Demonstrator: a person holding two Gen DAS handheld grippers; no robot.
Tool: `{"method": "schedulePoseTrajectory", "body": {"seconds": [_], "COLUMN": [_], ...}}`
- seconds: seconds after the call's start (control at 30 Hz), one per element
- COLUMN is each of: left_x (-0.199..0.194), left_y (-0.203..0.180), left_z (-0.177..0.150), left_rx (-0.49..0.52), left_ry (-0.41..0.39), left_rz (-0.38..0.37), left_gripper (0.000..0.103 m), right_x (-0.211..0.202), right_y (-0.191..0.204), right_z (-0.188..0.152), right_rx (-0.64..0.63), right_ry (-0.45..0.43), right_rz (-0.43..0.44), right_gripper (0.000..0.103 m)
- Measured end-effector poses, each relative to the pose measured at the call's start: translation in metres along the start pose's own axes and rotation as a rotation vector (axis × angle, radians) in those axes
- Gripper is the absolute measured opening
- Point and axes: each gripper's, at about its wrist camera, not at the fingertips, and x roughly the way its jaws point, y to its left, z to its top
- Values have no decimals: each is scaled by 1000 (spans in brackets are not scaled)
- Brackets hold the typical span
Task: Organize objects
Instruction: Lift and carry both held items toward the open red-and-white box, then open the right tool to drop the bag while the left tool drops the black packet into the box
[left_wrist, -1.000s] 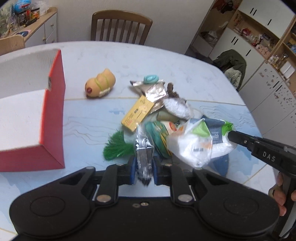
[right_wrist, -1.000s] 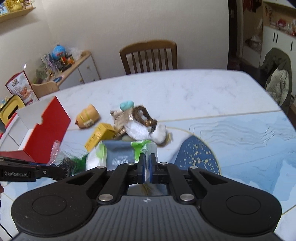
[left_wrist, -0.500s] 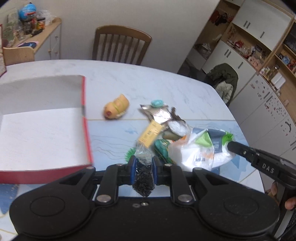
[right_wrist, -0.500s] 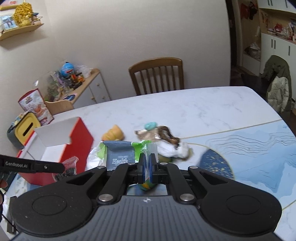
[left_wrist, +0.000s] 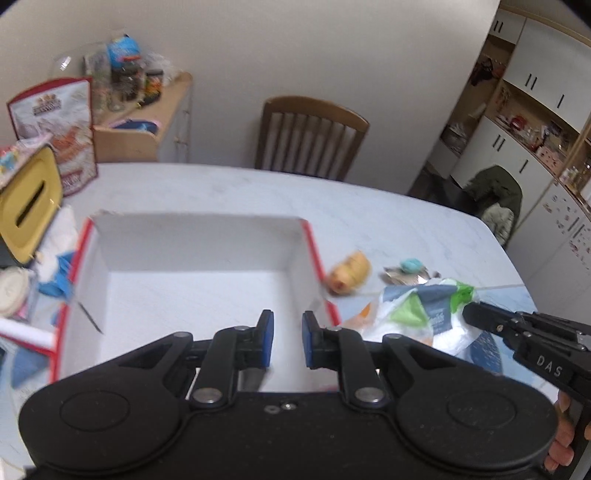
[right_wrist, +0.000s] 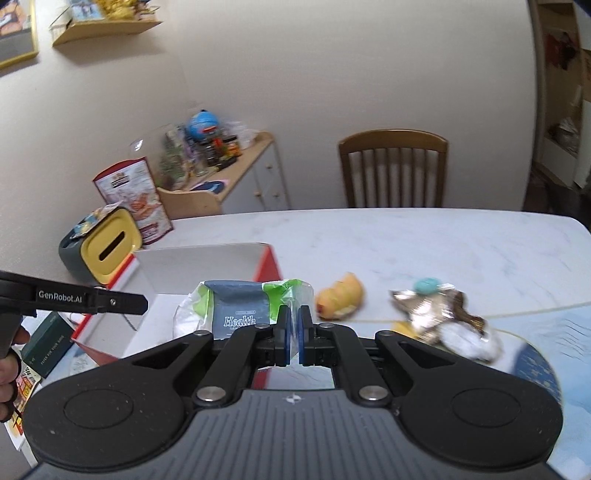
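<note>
My left gripper (left_wrist: 284, 341) is open and empty above the open red box (left_wrist: 199, 280) with white inside. A dark sliver shows below its left finger; I cannot tell what it is. My right gripper (right_wrist: 294, 334) is shut on the white, green and grey bag (right_wrist: 240, 308) and holds it in the air just right of the box (right_wrist: 207, 266). The bag also shows in the left wrist view (left_wrist: 424, 314). A yellow toy (left_wrist: 349, 273) and a pile with a foil wrapper (right_wrist: 424, 314) and teal cap (right_wrist: 426, 285) lie on the table.
A yellow and grey container (left_wrist: 29, 206) and a printed carton (left_wrist: 59, 122) stand left of the box. A wooden chair (left_wrist: 310, 136) stands at the table's far edge. A dark green box (right_wrist: 48, 343) lies at the near left. White cabinets (left_wrist: 535, 122) stand at the right.
My left gripper moved left over the box and opened; the clear packet it held is gone from its jaws. My right gripper lifted the bag and carried it left toward the box.
</note>
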Motion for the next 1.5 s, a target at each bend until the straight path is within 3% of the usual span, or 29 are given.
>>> {"method": "schedulePoseTrajectory", "body": {"seconds": [0.3, 0.8, 1.03, 1.5], "left_x": [16, 36, 42, 36], "left_y": [55, 94, 102, 89], "left_z": [9, -10, -18, -27], "left_rx": [-23, -43, -46, 18], "left_ry": [8, 72, 89, 92], "left_rz": [60, 44, 32, -3], "left_gripper": [13, 14, 14, 22], "right_x": [72, 154, 166, 131], "right_y": [63, 123, 133, 113], "right_z": [7, -16, -25, -18], "right_rx": [-59, -157, -187, -97], "right_ry": [83, 215, 280, 254], "right_rz": [4, 31, 56, 96], "right_gripper": [4, 4, 4, 8]}}
